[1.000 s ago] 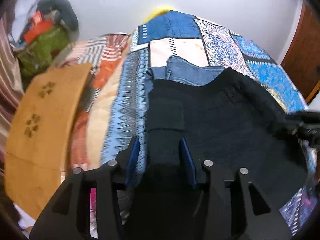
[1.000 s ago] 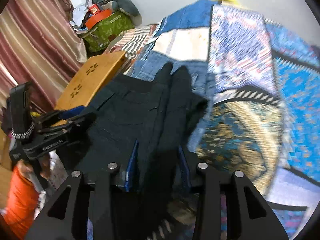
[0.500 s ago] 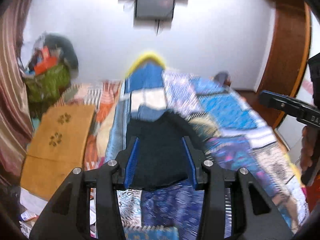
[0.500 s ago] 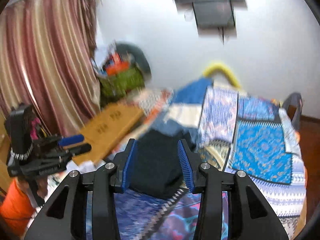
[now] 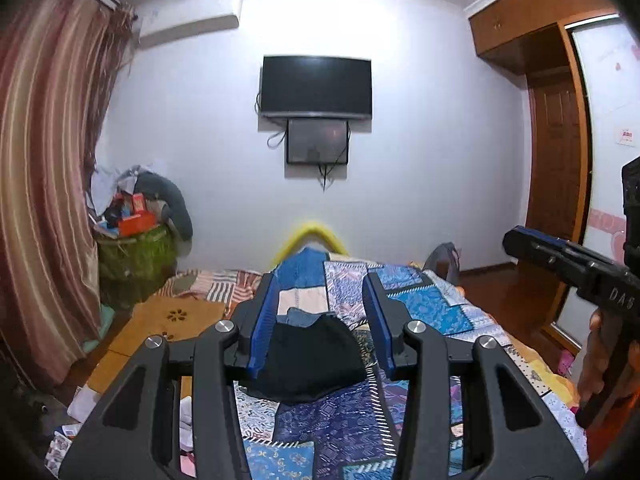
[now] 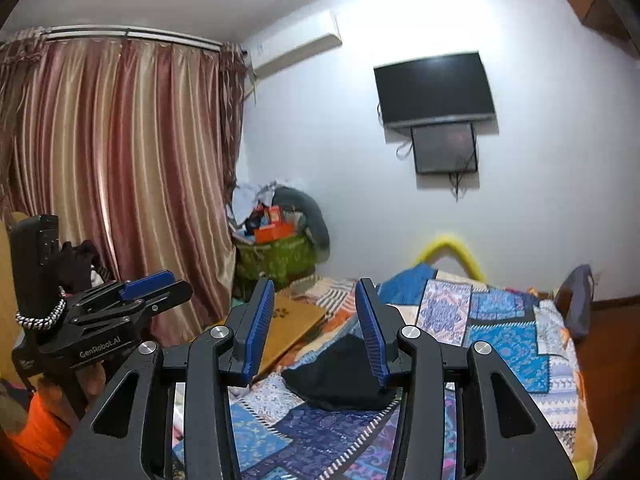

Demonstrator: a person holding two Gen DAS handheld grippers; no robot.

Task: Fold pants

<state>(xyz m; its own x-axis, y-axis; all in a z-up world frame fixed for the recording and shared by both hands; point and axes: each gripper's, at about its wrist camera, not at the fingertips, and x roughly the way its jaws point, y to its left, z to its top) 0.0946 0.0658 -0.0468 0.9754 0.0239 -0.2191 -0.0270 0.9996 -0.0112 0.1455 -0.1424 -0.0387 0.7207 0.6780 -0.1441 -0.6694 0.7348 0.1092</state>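
Both of our hand-held grippers are lifted over the bed with nothing between their blue pads: the left hand-held gripper (image 5: pixel 320 320) has its jaws part-way apart and opening, and the right hand-held gripper (image 6: pixel 314 324) holds a similar moderate gap, empty. Each shows in the other's view, gripped in a hand with an orange sleeve.

We count one pair of black pants (image 5: pixel 314 360), lying as a compact, dark, roughly folded bundle on the patchwork bedspread (image 5: pixel 424 308), with its near edge slightly uneven. Just behind it, touching or nearly so, lies one folded blue denim garment (image 5: pixel 302 316).

Around this, one wooden board (image 5: pixel 176 316) with flower cut-outs lies beside the bed on the left, one green basket (image 5: pixel 136 256) heaped with clutter stands in the corner by the striped curtain (image 5: pixel 48 184), and one dark television (image 5: pixel 316 86) hangs on the wall. Nothing lies over the pants; our own gripper frames hide their edges.
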